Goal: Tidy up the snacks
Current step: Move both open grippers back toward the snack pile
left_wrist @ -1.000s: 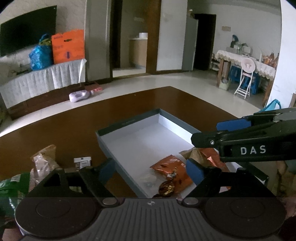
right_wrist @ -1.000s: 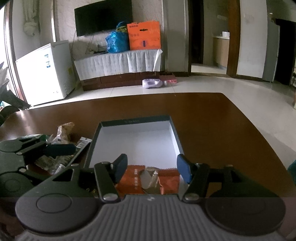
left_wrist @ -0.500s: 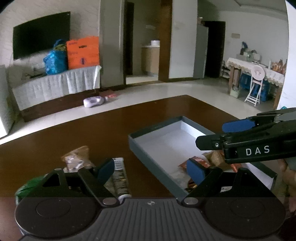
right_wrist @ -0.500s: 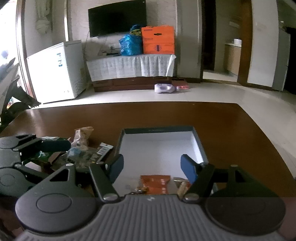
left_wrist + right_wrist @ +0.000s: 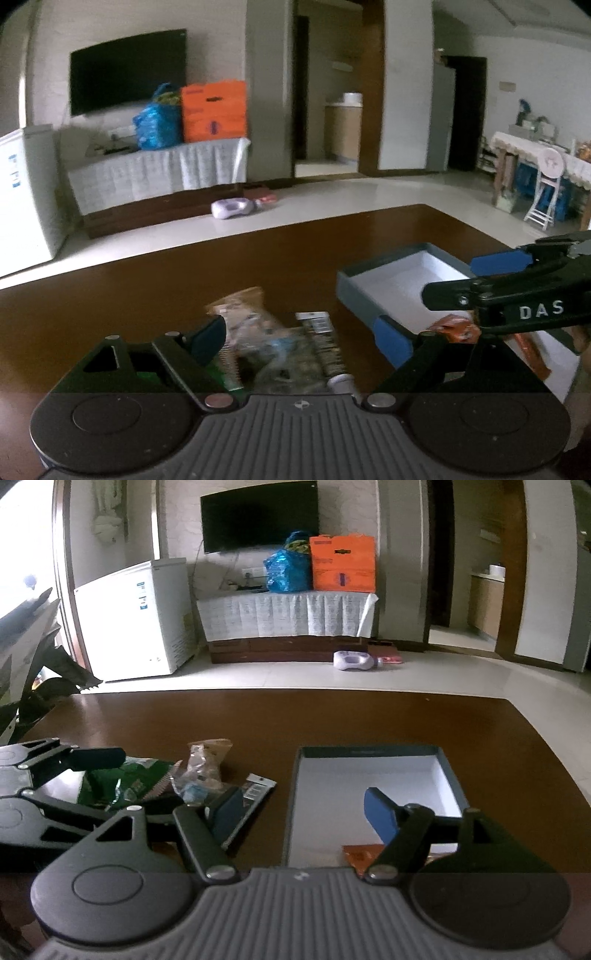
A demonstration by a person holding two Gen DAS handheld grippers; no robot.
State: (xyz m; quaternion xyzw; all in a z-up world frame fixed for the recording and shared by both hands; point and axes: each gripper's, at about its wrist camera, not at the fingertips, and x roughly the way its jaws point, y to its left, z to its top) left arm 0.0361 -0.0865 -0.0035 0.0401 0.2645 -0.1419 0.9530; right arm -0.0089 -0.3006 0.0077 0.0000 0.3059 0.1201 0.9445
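Note:
A grey-blue box with a white inside stands on the brown table, and an orange packet lies at its near end. Left of it is a loose pile: a green bag, a clear packet with a brown top and a dark striped packet. My right gripper hovers over the box's left wall, its jaws opening with nothing between them. My left gripper hangs over the pile, jaws also opening and empty. The box and the right gripper are on the right of the left wrist view.
Bare tabletop stretches beyond the pile and the box to the far edge. The left gripper's fingers reach in from the left, close to the right gripper. A hand shows at the right edge. A white freezer stands across the floor.
Both views have swung left, from over the box toward the snack pile. The box has slid to the right in each view. The right jaws have widened.

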